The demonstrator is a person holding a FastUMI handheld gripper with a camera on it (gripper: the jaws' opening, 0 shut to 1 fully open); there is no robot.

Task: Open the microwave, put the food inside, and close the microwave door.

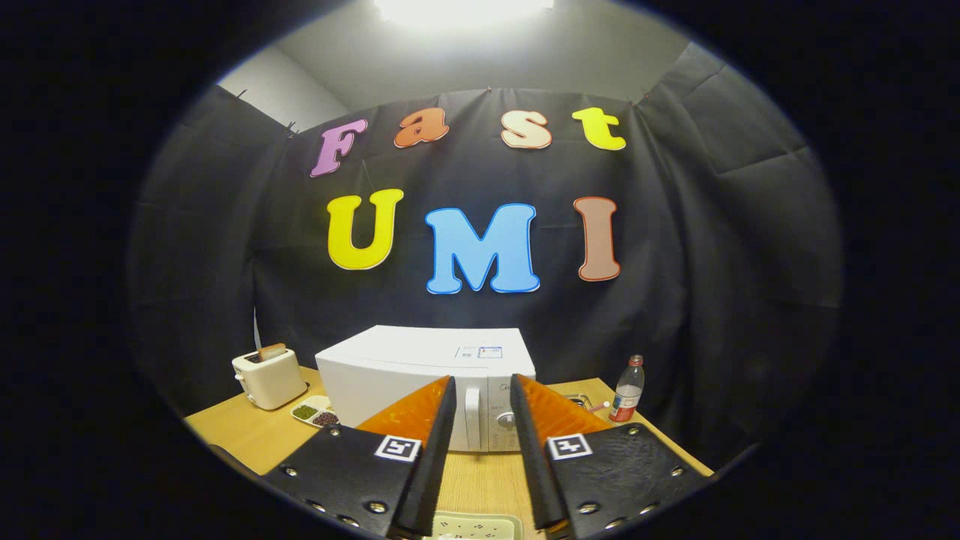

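Observation:
A white microwave stands on the wooden table with its door closed. Its upright white handle shows in the gap between my fingers, some way beyond the tips. My gripper is open and holds nothing; it hangs above the table in front of the microwave. Right under the fingers, at the near table edge, lies a pale plate or tray with small dark specks; I cannot tell what food is on it.
A cream toaster with a slice of bread in it stands left of the microwave. A small divided dish of beans lies between them. A plastic bottle stands to the right, near a small metal thing.

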